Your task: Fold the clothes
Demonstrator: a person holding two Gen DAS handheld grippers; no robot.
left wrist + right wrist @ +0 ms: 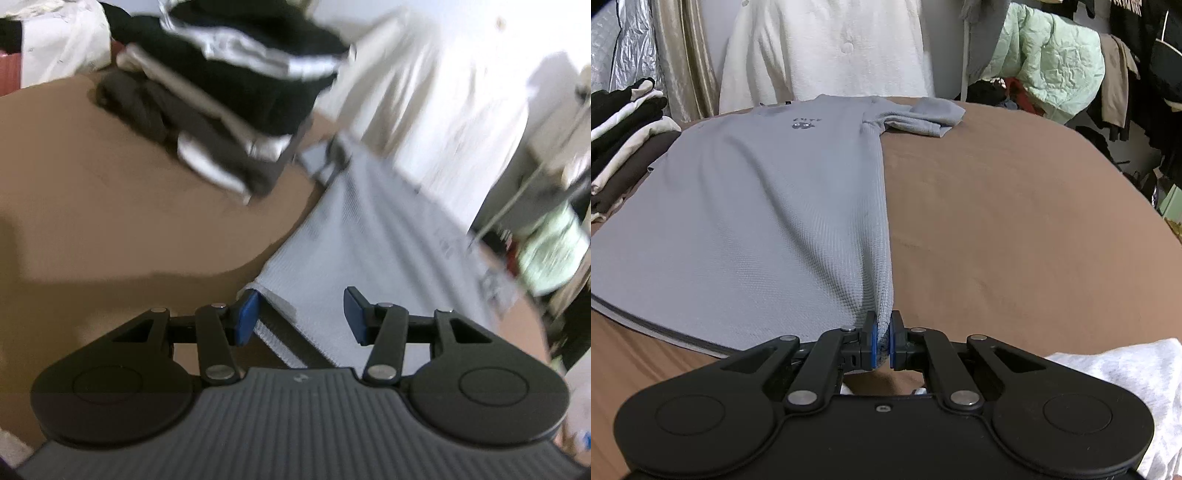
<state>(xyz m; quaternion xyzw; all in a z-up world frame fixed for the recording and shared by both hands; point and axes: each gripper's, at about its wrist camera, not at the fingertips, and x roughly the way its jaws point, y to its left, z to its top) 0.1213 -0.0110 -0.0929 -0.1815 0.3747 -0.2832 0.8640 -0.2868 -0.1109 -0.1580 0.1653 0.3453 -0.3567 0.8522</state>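
Grey T-shirt [757,206] spread on brown surface [1015,221]; hem corner pinched in right hand-held gripper [882,345]; left hand-held gripper [299,317] spread over hem; folded stack [229,96] nearby.

So the whole thing sits on a bed with a plain brown sheet [1015,229]. A grey waffle-knit t-shirt [750,206] is spread flat on it, one short sleeve flopped out toward the far edge. Just beside the shirt, at the left, is a stack of folded clothes [624,147] in black, cream and brown.
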